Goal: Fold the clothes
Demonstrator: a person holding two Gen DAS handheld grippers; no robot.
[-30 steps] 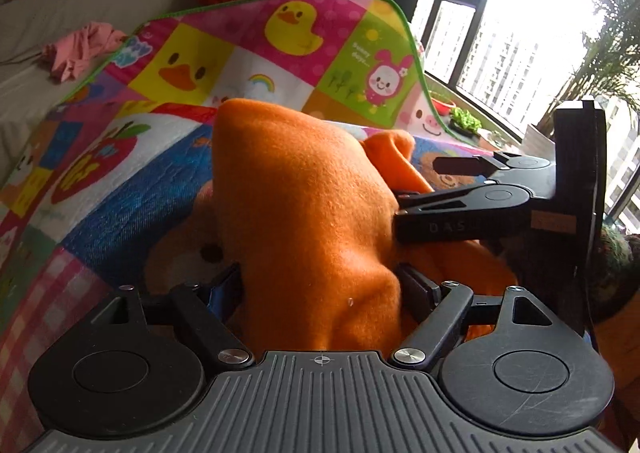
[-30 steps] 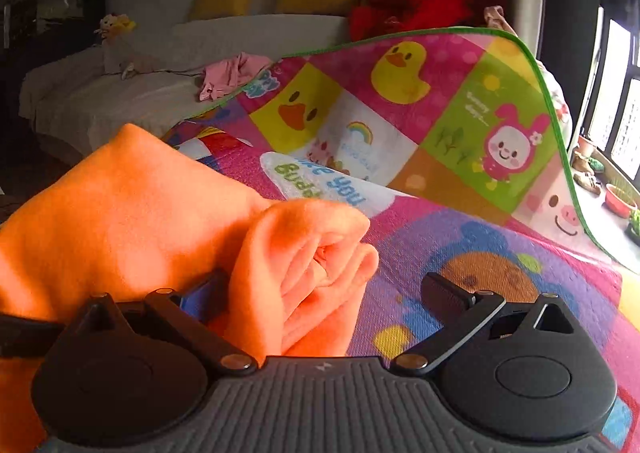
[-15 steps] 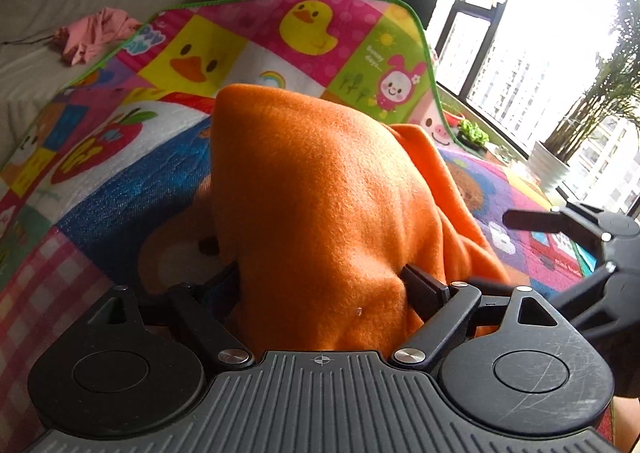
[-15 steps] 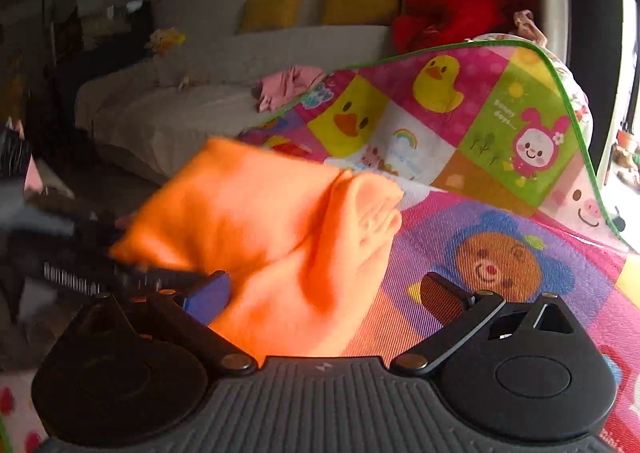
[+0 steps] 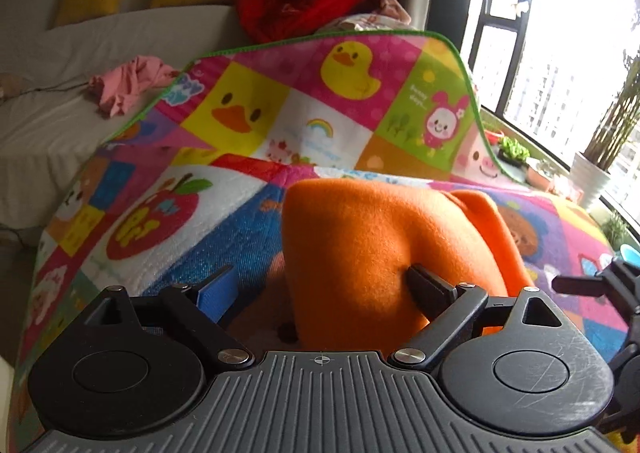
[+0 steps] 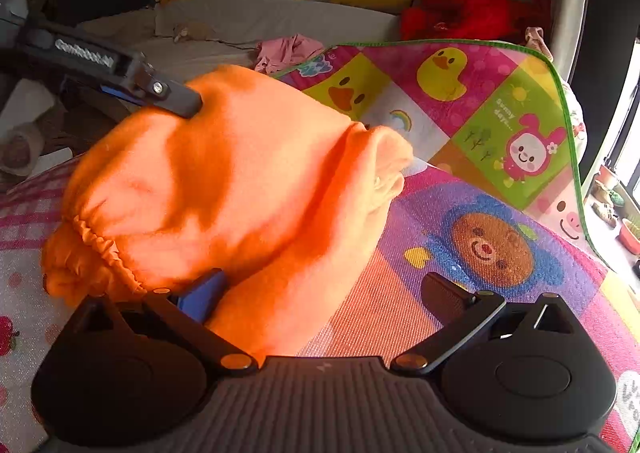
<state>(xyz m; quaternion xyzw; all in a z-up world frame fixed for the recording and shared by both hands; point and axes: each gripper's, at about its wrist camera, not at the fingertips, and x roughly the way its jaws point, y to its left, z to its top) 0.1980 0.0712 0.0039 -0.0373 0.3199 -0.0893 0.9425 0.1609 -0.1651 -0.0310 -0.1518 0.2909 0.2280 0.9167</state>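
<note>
Both jaws gape wide; orange garment (image 6: 224, 189) apparently rests against each, ungripped.

The orange fleece garment (image 6: 208, 181) looks soft and fuzzy. The colourful cartoon play mat (image 5: 248, 113) has a woven, slightly shiny face. The black plastic left tongs (image 5: 324, 285) look matt and scratched.

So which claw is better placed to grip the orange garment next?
Probably left: the orange garment stands between the open fingers of the left claw, against one. The right claw, also open, has fabric only at one side.
</note>
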